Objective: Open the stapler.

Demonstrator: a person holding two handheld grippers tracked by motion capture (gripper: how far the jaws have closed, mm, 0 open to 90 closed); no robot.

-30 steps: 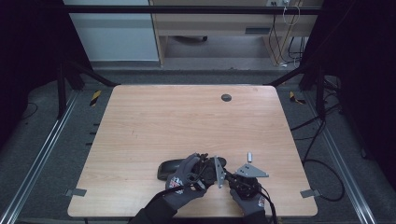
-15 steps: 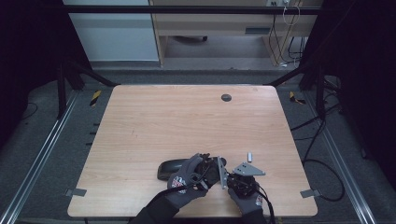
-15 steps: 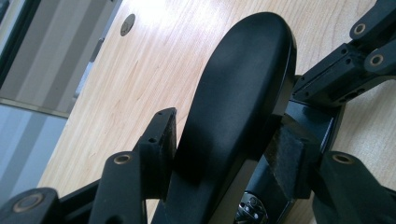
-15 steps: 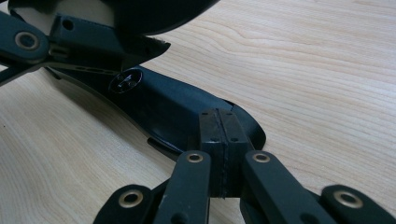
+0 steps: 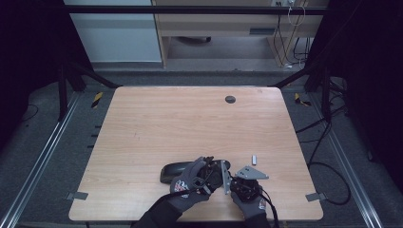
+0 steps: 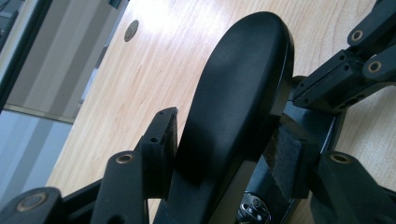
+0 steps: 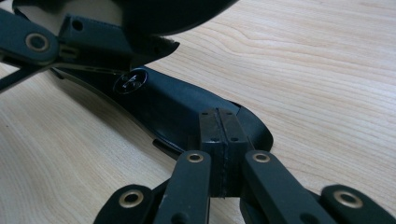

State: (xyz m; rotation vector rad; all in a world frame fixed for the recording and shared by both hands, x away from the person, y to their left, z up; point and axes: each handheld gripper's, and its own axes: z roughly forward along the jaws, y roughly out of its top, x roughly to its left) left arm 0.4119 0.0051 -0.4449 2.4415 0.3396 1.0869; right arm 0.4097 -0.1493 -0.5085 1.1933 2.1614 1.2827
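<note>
Left tongs [image 6: 224,154] hug the black case's lid [image 6: 233,93], right tongs [image 7: 223,140] pinch its base [image 7: 163,102] at 6 o'clock on the desk [image 5: 190,123], so lift gently.

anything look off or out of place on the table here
One thing stands out: a small white stick-shaped thing, perhaps a battery or a USB plug, lies loose on the table just beyond the right hand-held gripper. The black mouse looks partly taken apart: the left hand-held gripper has its top shell between its jaws.
</note>
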